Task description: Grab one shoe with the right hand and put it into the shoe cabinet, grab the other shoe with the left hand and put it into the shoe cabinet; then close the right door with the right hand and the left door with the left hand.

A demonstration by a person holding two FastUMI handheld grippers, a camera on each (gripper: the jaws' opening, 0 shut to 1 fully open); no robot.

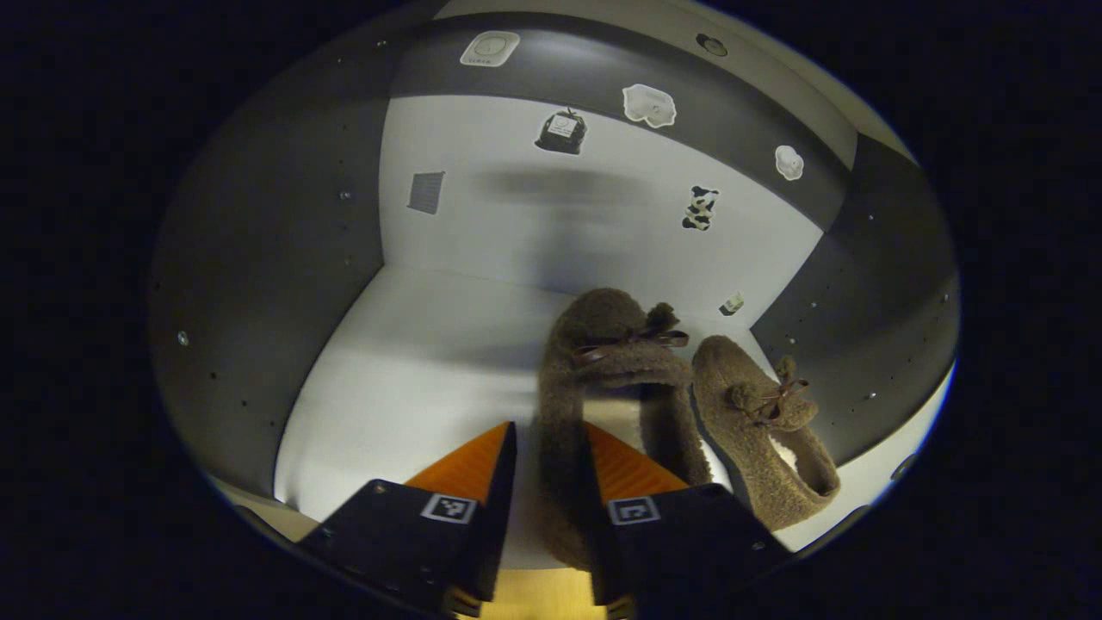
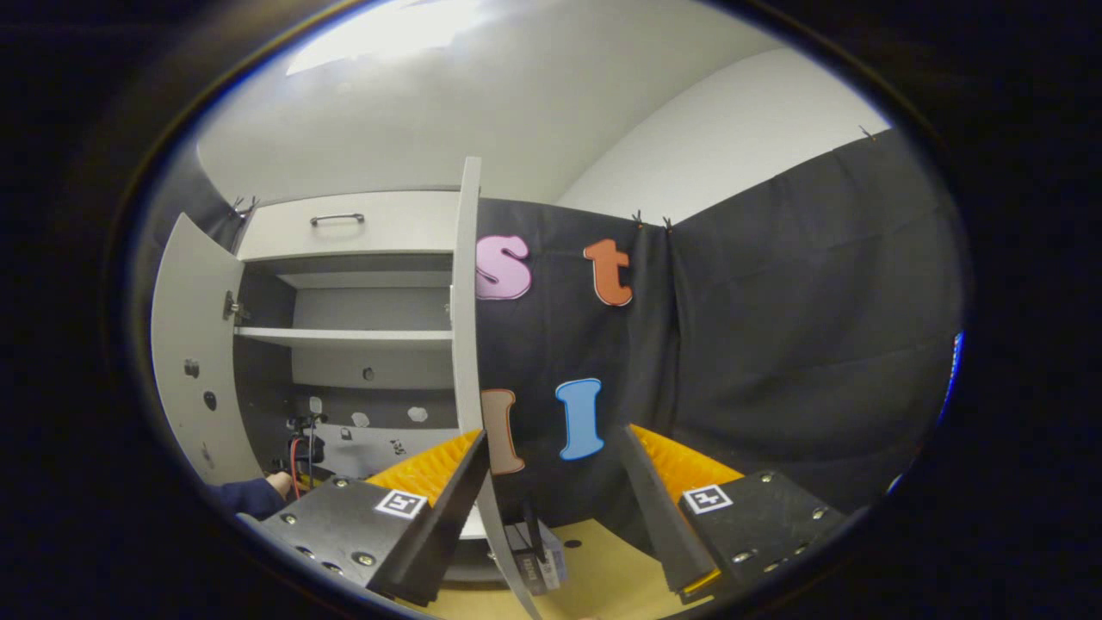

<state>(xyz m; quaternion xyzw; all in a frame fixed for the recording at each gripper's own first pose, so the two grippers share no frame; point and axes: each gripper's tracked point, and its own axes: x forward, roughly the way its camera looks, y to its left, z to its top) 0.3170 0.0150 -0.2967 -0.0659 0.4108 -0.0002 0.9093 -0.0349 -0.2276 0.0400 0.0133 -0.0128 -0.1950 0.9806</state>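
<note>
Shoe (image 1: 568,405) between jaws; bare shelf (image 1: 413,362) leftward.

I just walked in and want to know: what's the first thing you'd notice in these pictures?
Two fuzzy brown shoes with little bows sit side by side inside the shoe cabinet; the left gripper pinches the heel of the nearer shoe, and the other shoe lies to its right. In the right gripper view, the open right gripper faces the edge of the right door, which stands open.
</note>
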